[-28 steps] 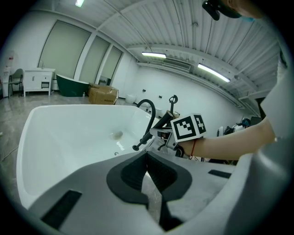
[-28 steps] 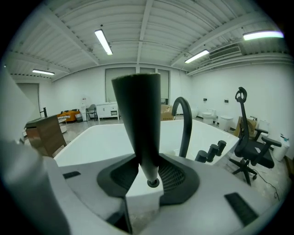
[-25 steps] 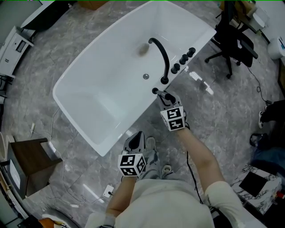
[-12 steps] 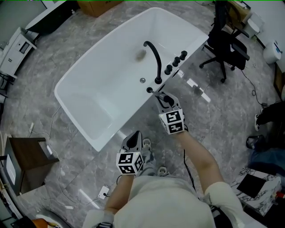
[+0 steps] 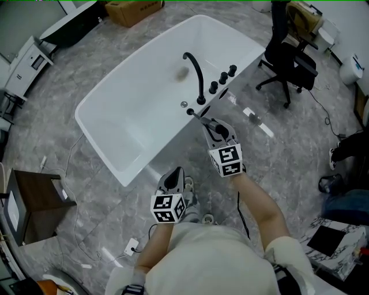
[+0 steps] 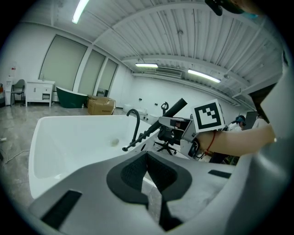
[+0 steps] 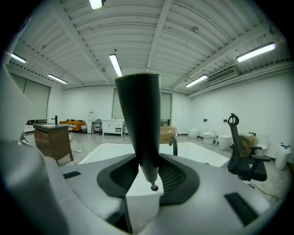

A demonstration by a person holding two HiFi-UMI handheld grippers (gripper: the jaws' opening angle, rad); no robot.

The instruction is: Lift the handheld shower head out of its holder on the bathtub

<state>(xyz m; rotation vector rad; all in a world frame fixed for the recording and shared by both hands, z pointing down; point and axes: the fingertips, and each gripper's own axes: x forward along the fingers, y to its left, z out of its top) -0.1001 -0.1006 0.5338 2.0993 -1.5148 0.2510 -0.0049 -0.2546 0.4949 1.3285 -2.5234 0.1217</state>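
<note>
Over the bathtub [image 5: 132, 103] rim, you are gripping the shower head [image 5: 199, 117] in the right gripper's [image 5: 216, 130] jaws, apparently mid-lift. The left gripper's [image 5: 173, 180] jaws are resting closed and empty. Next, you are needing a straight upward pull.

Grey marbled floor [image 5: 300, 135], white bathtub [image 5: 132, 109], black office chair [image 5: 291, 57], cardboard box [image 5: 134, 10], brown cabinet [image 5: 37, 199]
</note>
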